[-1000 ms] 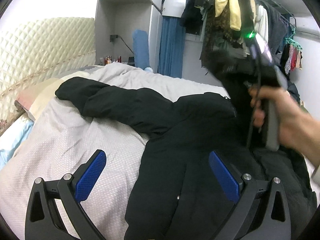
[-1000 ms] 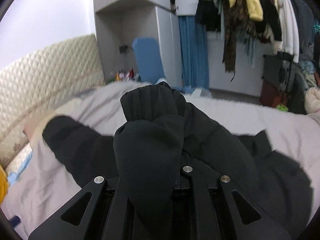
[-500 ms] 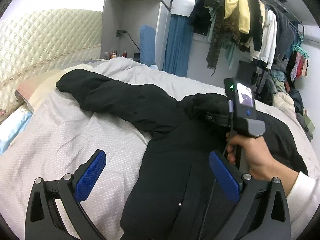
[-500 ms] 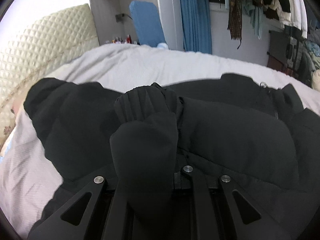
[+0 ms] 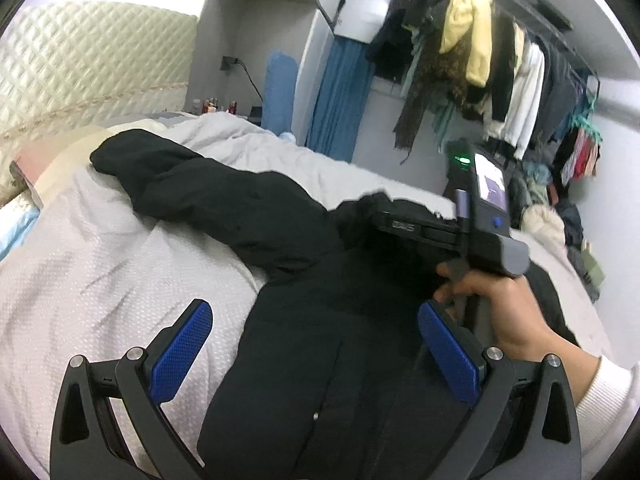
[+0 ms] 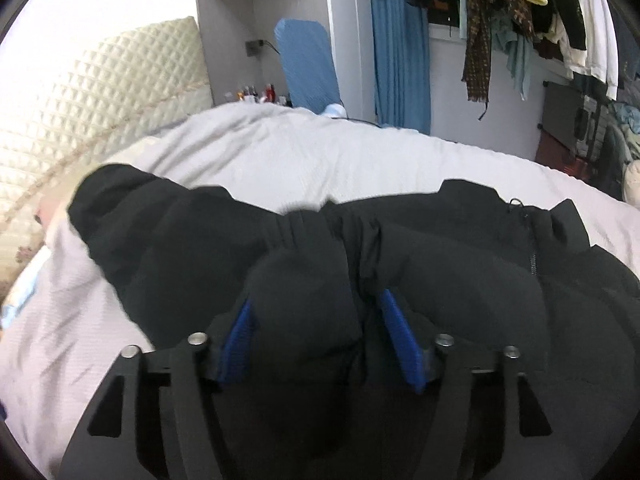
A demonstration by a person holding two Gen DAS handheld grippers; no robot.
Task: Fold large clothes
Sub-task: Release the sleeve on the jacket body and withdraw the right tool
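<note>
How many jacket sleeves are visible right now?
2. One sleeve lies stretched out across the grey duvet toward the headboard; the other sleeve is folded over the jacket body, between the right gripper and its just-opened jaws.

A bed with a pale grey, finely textured quilted cover [image 5: 100, 264] carries a large black padded jacket [image 5: 304, 360] spread flat across it, one sleeve stretched toward a cream and pink pillow [image 5: 52, 160] at the tufted cream headboard [image 5: 80, 72].
</note>
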